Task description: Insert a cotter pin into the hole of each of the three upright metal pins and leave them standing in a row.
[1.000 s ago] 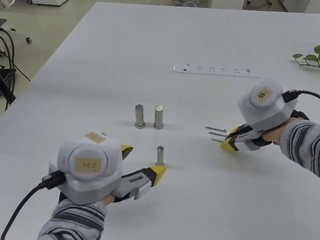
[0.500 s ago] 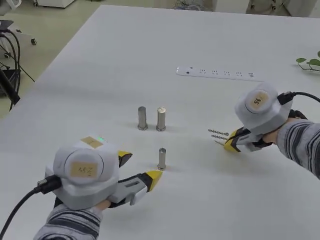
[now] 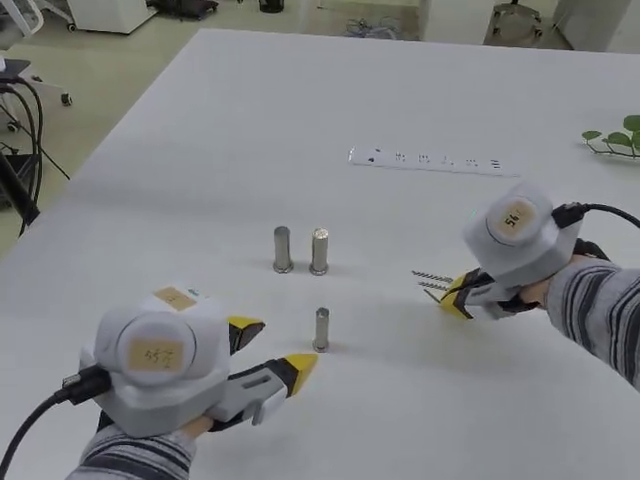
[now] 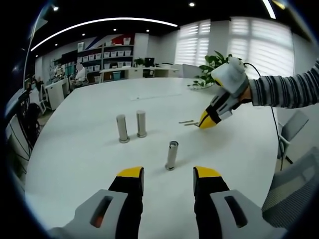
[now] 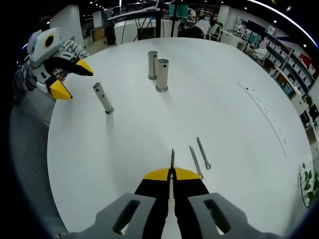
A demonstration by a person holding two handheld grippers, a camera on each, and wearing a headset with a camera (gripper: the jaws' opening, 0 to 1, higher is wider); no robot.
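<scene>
Currently: right gripper (image 5: 172, 175) fingers clamped on one cotter pin (image 5: 172, 157); two loose cotter pins (image 5: 203, 153) lie on the counter (image 5: 124, 149) just beside it. Left gripper (image 4: 168, 175) fingers spread apart, nearest metal pin (image 4: 172, 155) upright just ahead. Two more metal pins (image 4: 122, 128) stand side by side beyond.

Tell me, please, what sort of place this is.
Probably an open-plan office or lab: a big white table, stocked shelves along the far wall, and window blinds.
</scene>
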